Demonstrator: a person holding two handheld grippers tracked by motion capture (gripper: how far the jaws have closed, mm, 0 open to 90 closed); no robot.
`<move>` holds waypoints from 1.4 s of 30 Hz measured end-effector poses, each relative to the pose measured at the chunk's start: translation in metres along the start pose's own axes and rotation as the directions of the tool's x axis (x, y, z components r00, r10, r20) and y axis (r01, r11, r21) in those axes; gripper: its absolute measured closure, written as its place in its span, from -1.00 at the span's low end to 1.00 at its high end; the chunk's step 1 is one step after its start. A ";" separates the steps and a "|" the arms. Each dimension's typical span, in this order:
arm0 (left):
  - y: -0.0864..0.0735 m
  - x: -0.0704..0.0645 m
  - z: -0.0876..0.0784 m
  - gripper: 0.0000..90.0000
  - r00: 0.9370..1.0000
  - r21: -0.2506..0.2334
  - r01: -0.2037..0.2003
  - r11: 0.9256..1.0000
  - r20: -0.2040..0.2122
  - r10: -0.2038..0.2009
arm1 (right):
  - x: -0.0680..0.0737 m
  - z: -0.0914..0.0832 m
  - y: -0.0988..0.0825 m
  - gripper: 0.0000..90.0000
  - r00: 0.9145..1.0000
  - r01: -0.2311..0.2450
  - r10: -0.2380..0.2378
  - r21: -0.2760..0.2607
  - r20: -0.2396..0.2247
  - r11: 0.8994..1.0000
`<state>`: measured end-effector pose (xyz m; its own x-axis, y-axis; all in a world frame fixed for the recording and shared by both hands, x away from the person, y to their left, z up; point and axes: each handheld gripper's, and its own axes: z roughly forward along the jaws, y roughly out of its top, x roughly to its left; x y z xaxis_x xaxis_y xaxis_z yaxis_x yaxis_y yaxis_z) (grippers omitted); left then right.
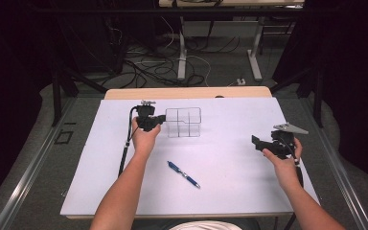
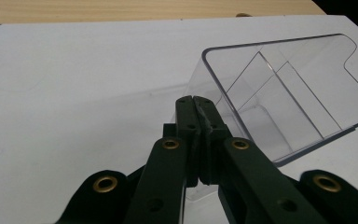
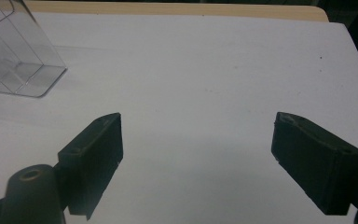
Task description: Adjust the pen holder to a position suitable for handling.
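Left gripper [image 2: 196,109] first: jaws pinched tight together, and from the left gripper view the clear wall of the box [image 2: 279,100] runs right into them, so it looks clamped on the near rim of that box. From the high view the left gripper [image 1: 154,121] sits at the box's [image 1: 183,121] left side, touching it, far half of the sheet [image 1: 220,191].

Right gripper [image 3: 196,140] (other side of the table entirely) has jaws spread wide, nothing between them, just bare white sheet underneath. In the high view it [image 1: 263,143] hangs well apart from the box, pointing roughly toward table centre.

Key relation: pen [image 1: 183,174] lies between the two hands, nearer the person than the box, long axis on a diagonal running from upper left to lower right. It's to the left of the right gripper and below it in the frame; the right one is open and free, so that's prob. the hand to fetch it. The left is busy steadying the box.

Materials: box is thin transparent plastic w/ inner dividers, rigid-looking, slippery and light, likely to tip if pulled. Pen is blue, slim, round (would roll). Sheet is matte white over a wood-edged table [image 1: 187,92].
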<state>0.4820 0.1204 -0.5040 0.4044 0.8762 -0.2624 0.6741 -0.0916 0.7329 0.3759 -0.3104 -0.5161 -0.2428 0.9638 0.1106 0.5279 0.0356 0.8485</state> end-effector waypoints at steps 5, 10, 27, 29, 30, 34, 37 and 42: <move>0.001 -0.011 0.006 0.99 1.000 0.000 -0.008 1.000 0.016 0.008 | 0.000 0.000 0.000 -0.64 1.000 0.003 -0.003 -0.002 -0.001 1.000; 0.000 -0.016 0.010 0.99 1.000 0.005 -0.009 1.000 0.027 0.008 | -0.001 0.000 0.000 -0.64 1.000 0.010 -0.010 0.001 0.000 1.000; 0.001 -0.017 0.003 0.77 1.000 0.005 -0.027 1.000 -0.006 0.027 | 0.000 0.001 -0.001 -0.64 1.000 0.015 -0.015 0.001 0.000 1.000; 0.002 -0.017 0.000 0.72 1.000 -0.001 -0.030 1.000 -0.007 0.030 | 0.000 0.001 0.000 -0.64 1.000 0.017 -0.017 0.000 0.002 1.000; 0.002 -0.017 -0.001 0.72 0.999 -0.003 -0.034 0.999 -0.007 0.034 | 0.000 0.001 0.000 -0.64 1.000 0.017 -0.017 0.000 0.002 1.000; 0.003 -0.019 -0.007 0.59 0.999 -0.013 -0.034 0.999 -0.003 0.034 | 0.001 0.002 -0.001 -0.64 1.000 0.018 -0.018 0.008 -0.006 1.000; 0.003 -0.020 -0.012 0.54 1.000 -0.018 -0.031 0.999 0.002 0.031 | 0.002 0.001 -0.001 -0.64 1.000 0.015 -0.015 0.012 -0.009 1.000; 0.003 -0.020 -0.020 0.35 0.999 -0.022 -0.030 0.999 0.018 0.030 | 0.002 0.000 0.000 -0.64 1.000 0.029 -0.029 0.005 -0.007 1.000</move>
<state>0.4640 0.1124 -0.4842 0.4360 0.8641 -0.2515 0.6479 -0.1075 0.7541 0.3756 -0.3084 -0.5160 -0.2633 0.9606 0.0894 0.5243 0.0648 0.8491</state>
